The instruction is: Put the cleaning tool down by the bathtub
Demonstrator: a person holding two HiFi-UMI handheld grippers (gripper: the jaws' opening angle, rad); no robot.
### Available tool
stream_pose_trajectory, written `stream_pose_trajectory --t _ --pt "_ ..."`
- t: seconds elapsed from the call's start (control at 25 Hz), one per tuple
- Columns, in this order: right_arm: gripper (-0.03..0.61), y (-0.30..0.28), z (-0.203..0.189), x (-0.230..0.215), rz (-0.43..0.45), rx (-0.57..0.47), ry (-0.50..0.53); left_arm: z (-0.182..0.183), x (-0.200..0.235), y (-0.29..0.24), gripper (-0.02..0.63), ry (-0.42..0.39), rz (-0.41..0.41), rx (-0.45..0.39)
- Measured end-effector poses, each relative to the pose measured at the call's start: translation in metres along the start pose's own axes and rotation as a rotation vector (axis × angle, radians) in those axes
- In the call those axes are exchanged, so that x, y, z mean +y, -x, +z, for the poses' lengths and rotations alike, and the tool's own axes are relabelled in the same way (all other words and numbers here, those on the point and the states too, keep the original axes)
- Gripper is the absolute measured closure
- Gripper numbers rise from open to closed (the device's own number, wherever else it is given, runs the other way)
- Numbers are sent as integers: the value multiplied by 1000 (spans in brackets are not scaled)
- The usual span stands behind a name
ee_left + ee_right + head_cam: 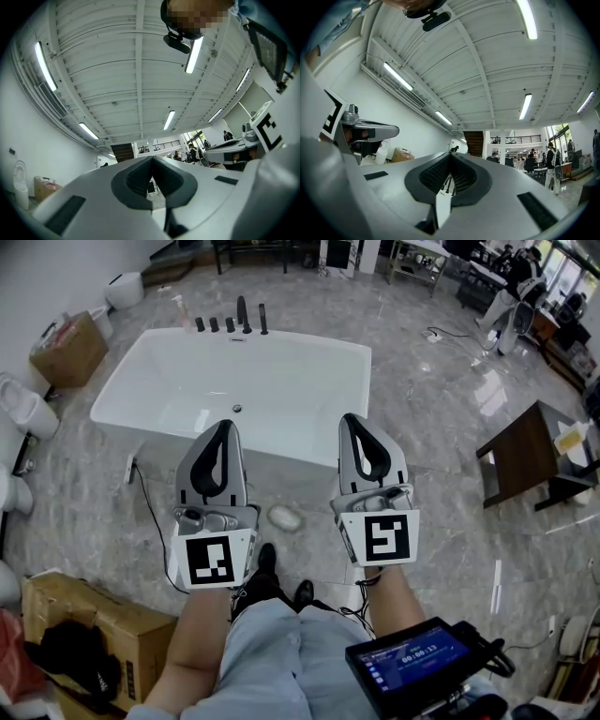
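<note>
Both pairs of tongs are pressed together with nothing between them. In its own view the left tongs (152, 161) show dark ribbed pads meeting along one seam, and the right tongs (451, 157) show the same. From the head view, the left tongs (221, 427) and right tongs (356, 422) sit side by side, pointing towards the tub. Their bodies are smooth matte grey plastic with black rubbery grip faces.

On the floor between them, near the tub's near wall, lies a small pale oval lump with a soft, rounded look (284, 517). I take it to be the cleaning tool, though it is too small to tell brush from sponge. If so, the placing looks done, and the job now is not to disturb it. Keep both tongs high and draw them back rather than sweeping low over it. If it needs nudging closer to the tub, open one pair fully before going down and take it across its short side. A soft, light body would slide easily on this floor.

Further out is the white glossy rectangular bathtub (281, 381), hard and slick. It is empty, with a small drain (237, 409) and dark upright tap fittings (230, 322) on its far rim. The grey marbled floor (441, 418) is polished and reflective. A brown cardboard box (84, 615) sits near left.
</note>
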State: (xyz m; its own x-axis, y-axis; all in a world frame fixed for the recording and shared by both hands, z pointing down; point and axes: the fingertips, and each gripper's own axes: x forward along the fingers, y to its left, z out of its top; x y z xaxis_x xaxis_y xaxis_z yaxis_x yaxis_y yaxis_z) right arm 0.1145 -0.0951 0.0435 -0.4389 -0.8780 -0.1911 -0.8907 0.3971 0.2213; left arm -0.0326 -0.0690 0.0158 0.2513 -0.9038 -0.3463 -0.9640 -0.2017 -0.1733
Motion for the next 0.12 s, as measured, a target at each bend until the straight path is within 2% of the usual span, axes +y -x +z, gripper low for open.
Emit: stream_pose_trajectory --t 0.12 --pt "566 -1 -2 0 -2 1 1 -2 0 -1 599 -10 -6 -1"
